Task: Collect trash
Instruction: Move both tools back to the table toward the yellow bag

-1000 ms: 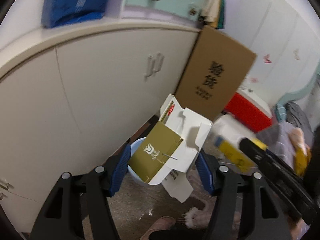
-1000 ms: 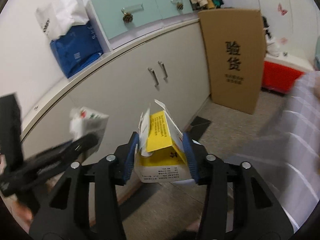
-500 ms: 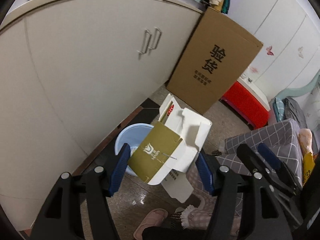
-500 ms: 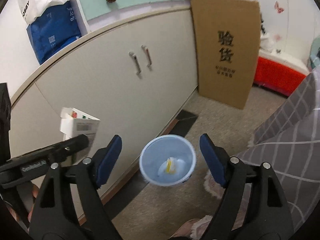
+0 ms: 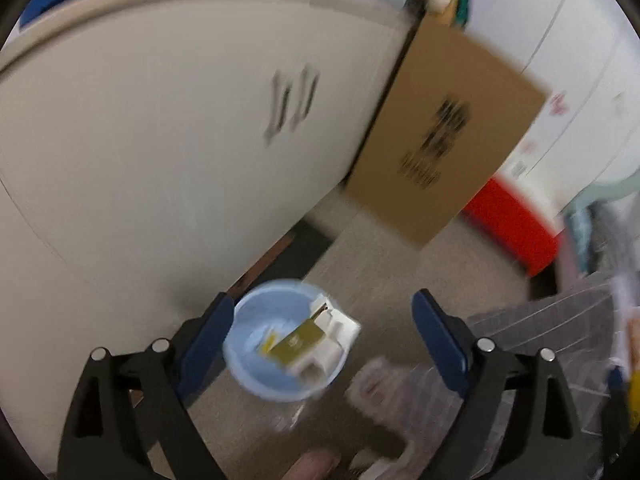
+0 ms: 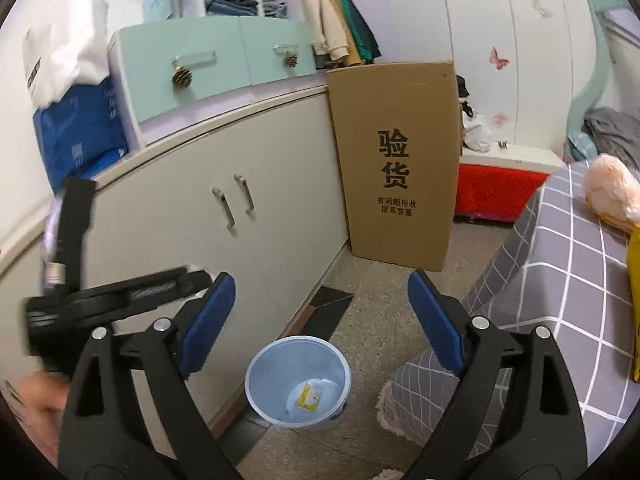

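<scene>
Cream cabinet (image 6: 240, 200): a long run of pale doors with two metal handles side by side, along the left of the floor.
Brown cardboard sheet (image 6: 396, 164): upright, leaning on the far end of the cabinet, black printed characters on its face.
Checked grey bedcover (image 6: 560, 280): fills the right side of the right wrist view, a peach soft toy (image 6: 608, 190) lying on it.
Red box (image 6: 496, 190): low on the floor beyond the cardboard, against the white wardrobe wall.
Pale blue bin (image 6: 298, 380): stands on the speckled floor just beside the foot of the cabinet, near the corner of the bedcover.
Left gripper (image 5: 322, 334): blue pads wide apart, nothing between them, hanging right over the bin (image 5: 256, 372); this view is smeared.
Right gripper (image 6: 320, 320): pads spread apart as well and empty, above the bin and a little back from it.
Olive-and-white carton (image 5: 312, 340): flattened, tilted inside the bin with its white flaps over the right rim; whether it is at rest I cannot tell.
Yellow-and-white carton (image 6: 310, 396): small, lying at the bottom of the bin.
</scene>
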A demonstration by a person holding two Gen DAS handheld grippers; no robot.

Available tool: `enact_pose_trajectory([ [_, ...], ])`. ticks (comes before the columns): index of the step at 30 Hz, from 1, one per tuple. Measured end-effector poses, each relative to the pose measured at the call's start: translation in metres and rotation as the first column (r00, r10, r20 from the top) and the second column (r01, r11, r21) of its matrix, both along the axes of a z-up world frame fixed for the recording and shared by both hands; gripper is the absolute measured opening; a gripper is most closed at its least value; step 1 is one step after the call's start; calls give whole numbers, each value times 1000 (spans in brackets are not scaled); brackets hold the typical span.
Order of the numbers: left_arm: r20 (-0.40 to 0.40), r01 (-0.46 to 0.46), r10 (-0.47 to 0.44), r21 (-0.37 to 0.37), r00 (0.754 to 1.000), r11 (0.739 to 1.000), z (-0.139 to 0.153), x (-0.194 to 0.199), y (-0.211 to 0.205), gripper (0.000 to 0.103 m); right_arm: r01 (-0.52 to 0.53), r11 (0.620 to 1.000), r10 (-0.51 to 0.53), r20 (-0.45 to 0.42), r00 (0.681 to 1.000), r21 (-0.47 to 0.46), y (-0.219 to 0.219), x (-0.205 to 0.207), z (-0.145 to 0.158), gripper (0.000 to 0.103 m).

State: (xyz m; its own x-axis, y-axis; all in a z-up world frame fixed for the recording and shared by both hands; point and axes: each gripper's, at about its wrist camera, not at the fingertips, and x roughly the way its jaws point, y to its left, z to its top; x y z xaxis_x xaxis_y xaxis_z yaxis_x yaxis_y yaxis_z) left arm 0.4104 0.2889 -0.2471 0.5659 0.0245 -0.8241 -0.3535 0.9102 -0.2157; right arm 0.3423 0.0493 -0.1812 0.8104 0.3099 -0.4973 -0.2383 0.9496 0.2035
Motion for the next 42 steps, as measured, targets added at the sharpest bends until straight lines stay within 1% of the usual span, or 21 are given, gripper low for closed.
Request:
enact_pose_trajectory([
  [1,-24,16,-17,-43,1000,999,-3,1,1,89,2,1000,-2,-9,1000,0,-1,0,0,86],
  [2,-12,23,-24,-79,1000,997,-3,-3,0,89,2,1000,-2,-17,1000,0,-3,0,-1,86],
  [3,1,18,-18,-97,1000,995,-2,-9,0,89,2,1000,-2,-20,1000,0,-4,-1,0,87],
  [6,24,29,-26,-93,999,995,9,-29,-10,89,13,1000,-13,-36,999,-5,-10,-1,1,87],
  [12,94,62,-53,-99,994,993,43,-72,-32,89,11,1000,-11,-53,999,3,-15,-10,7,87],
  [15,126,70,-60,-80,990,994,62,-91,-41,89,9,1000,-8,-52,999,17,-19,-19,16,87],
  [18,173,73,-65,-40,983,997,85,-110,-55,89,21,999,-20,-29,999,29,-32,-34,32,87],
  [21,228,91,-88,-1,970,996,109,-135,-75,89,40,998,-40,-9,999,42,-50,-51,47,89],
  [23,255,111,-118,44,960,993,124,-152,-96,89,50,997,-50,2,999,53,-64,-65,56,89],
  [26,278,149,-159,58,947,987,139,-169,-124,90,86,995,-87,31,996,51,-90,-90,71,89],
  [29,276,223,-227,47,934,974,149,-178,-162,90,129,990,-132,40,990,62,-124,-114,84,89],
  [31,269,265,-270,57,924,963,150,-181,-187,90,170,984,-172,39,984,63,-149,-128,88,89],
  [34,250,344,-350,66,903,937,149,-184,-234,90,236,970,-237,20,971,53,-191,-145,89,90],
  [36,230,378,-386,78,893,922,144,-183,-260,90,271,962,-272,0,962,34,-215,-154,86,90],
  [39,193,396,-413,119,890,910,138,-181,-286,90,309,951,-308,-44,950,19,-245,-158,78,90],
  [42,172,400,-416,119,893,909,134,-178,-299,90,333,943,-329,-111,938,20,-272,-158,65,90],
])
